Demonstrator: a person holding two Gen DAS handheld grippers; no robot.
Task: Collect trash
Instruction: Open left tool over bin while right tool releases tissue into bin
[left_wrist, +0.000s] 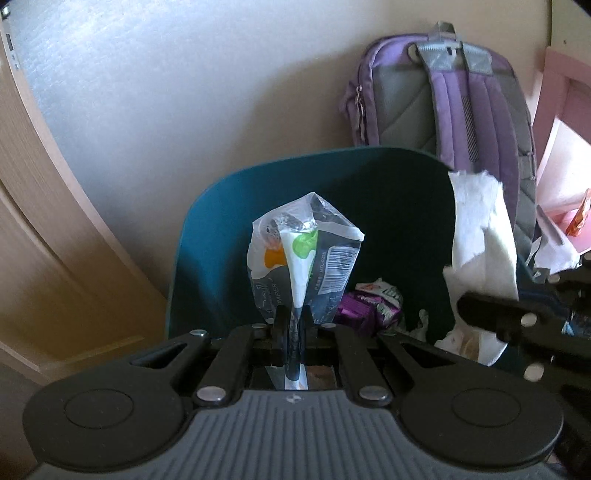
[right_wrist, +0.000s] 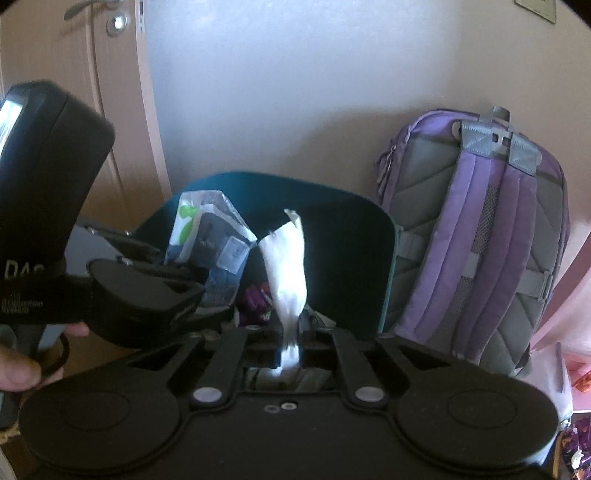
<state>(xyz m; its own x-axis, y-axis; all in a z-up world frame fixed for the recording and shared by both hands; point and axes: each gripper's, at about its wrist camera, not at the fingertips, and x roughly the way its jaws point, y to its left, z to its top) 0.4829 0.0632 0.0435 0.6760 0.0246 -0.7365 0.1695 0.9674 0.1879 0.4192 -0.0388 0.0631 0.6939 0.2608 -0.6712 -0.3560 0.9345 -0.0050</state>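
Both grippers over the bin (left_wrist: 207, 236), each carrying one piece of trash. The left gripper (left_wrist: 291, 325) is clenched on the pinched lower end of a wrapper (left_wrist: 306, 243), a printed plastic film that fans upward from the jaws and hangs above the bin's mouth. The right gripper (right_wrist: 290, 325) has the narrow end of a tissue (right_wrist: 288, 266) between its jaws, which stand slightly apart; we cannot tell whether the pads press on it. Neither piece has landed in the bin.

We judge both pieces nearly weightless and limp. The film is slick and springy, so it holds best where it is gathered into a fold, as here; the tissue is soft, tears easily and may cling to a pad on release.

Purple wrappers (left_wrist: 369, 306) already lie at the bottom, yet the bin looks mostly unfilled. Its far wall rises behind both pieces and a backpack (right_wrist: 480, 236) stands touching or just beside its right side. The two grippers sit close together, so room to swing sideways is limited; open room lies downward into the bin.
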